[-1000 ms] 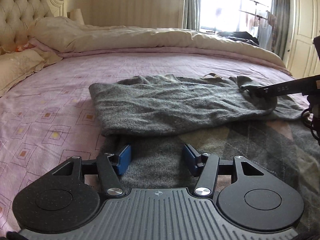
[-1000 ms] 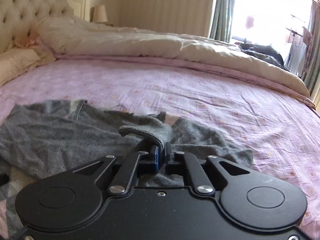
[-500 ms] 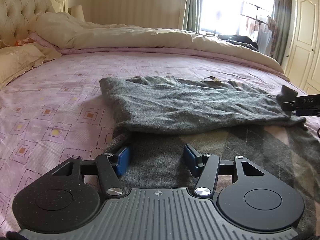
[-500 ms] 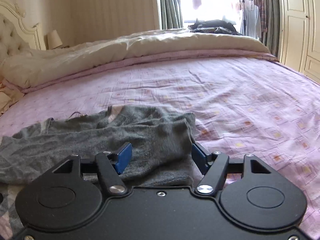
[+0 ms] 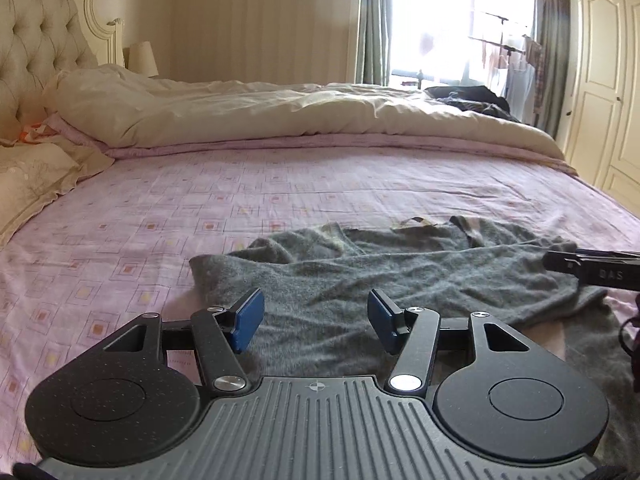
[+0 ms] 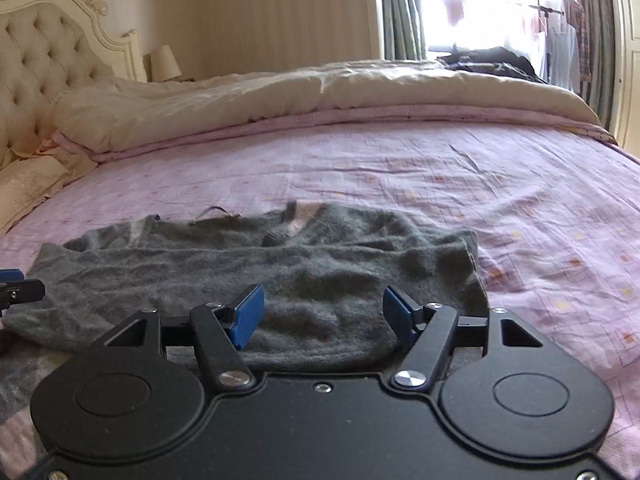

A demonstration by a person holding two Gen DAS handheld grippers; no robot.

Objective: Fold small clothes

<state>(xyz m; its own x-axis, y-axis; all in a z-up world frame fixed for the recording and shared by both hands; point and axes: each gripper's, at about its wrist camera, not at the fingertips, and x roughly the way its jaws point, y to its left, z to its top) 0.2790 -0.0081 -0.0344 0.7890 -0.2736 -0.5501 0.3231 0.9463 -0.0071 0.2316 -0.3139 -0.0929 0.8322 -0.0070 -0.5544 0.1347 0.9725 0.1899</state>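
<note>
A grey knitted garment (image 5: 400, 280) lies folded over itself on the pink patterned bedsheet (image 5: 280, 192), its upper layer rumpled. My left gripper (image 5: 316, 312) hovers open just above the garment's near left part, nothing between its blue pads (image 5: 248, 316). In the right wrist view the same garment (image 6: 280, 264) spreads across the front, and my right gripper (image 6: 324, 312) stands open over its near right part without touching it. The right gripper's finger (image 5: 592, 270) shows at the right edge of the left wrist view. The left gripper's tip (image 6: 16, 290) shows at the right wrist view's left edge.
A cream duvet (image 5: 300, 116) is bunched along the far side of the bed, with a tufted headboard (image 5: 36, 48) and a pillow (image 5: 28, 184) at the left. Dark clothes (image 5: 472, 100) lie on the duvet near the window. A white wardrobe (image 5: 604, 80) stands at the right.
The right gripper, shut on the garment's edge a second ago, has let go, opened and drawn back. The left gripper has risen and pulled back, staying open. The garment now lies folded.
</note>
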